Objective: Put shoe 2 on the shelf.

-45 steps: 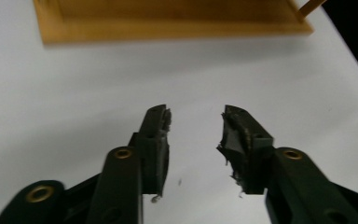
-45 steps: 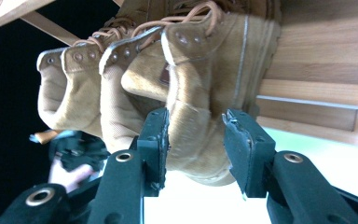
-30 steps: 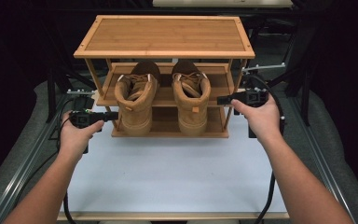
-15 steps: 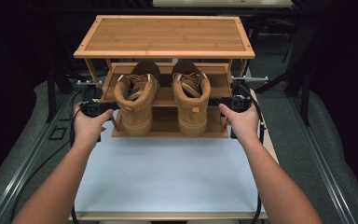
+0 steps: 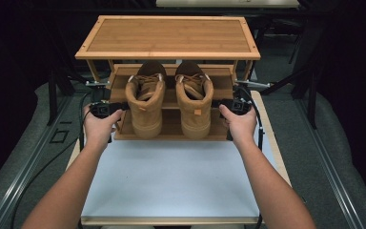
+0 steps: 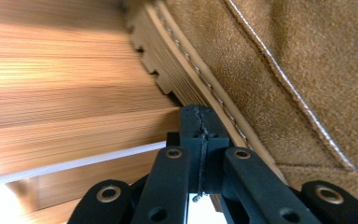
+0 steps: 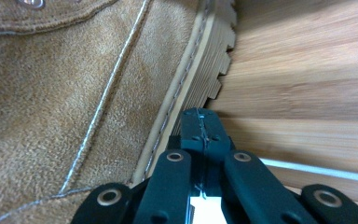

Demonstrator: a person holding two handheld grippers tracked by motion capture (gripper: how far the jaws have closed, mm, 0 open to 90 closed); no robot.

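Both grippers closed, seemingly empty-jawed.

Your right gripper: black jaws pressed together, nothing between them, tips right at the boot's sole edge.
Boot: tan suede, pale stitch lines, fills your upper left.
Sole: layered, lugged tread, runs diagonally up to the top edge.
Eyelet: metal, at the top left.
Wooden shelf: bamboo grain, on your right, under the sole.
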